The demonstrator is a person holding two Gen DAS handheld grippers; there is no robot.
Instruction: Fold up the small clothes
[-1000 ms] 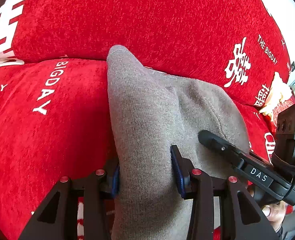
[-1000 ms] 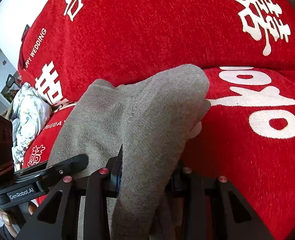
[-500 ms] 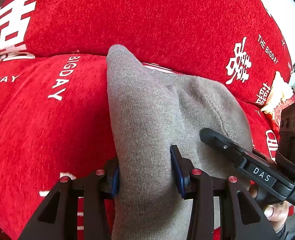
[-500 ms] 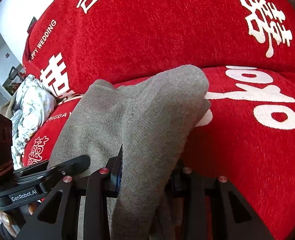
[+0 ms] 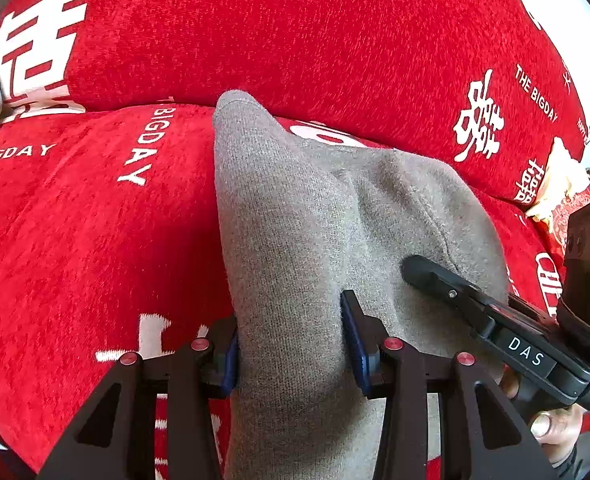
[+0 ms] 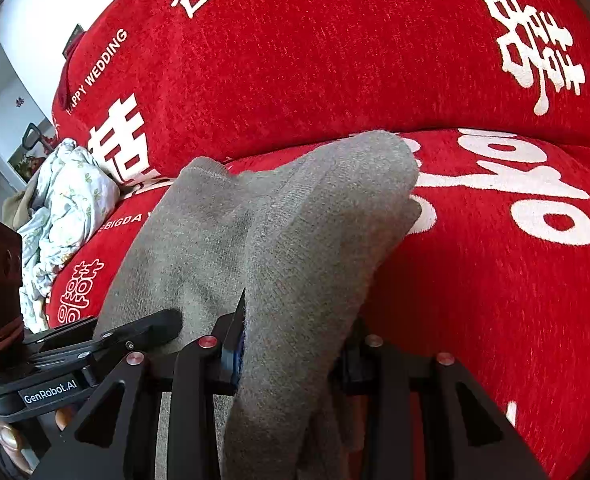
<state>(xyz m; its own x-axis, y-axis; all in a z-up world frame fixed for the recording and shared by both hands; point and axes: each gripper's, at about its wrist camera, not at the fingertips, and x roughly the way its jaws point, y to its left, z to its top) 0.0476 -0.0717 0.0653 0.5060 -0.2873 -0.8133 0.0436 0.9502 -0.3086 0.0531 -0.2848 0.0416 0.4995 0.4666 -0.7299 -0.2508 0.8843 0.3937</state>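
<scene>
A small grey knit garment hangs between both grippers above a red sofa. My left gripper is shut on its left corner, the cloth bunched between the blue pads. My right gripper is shut on the other corner of the same grey garment, which drapes over its fingers. Each gripper shows in the other's view: the right one at the lower right of the left wrist view, the left one at the lower left of the right wrist view.
The red sofa cover with white lettering fills both views, seat below and backrest behind. A crumpled pale floral cloth lies on the seat at the left. A cream and red packet lies at the right.
Both grippers have shifted a little with the garment held between them; the sofa pattern has slid in both views. The grips have not changed.
</scene>
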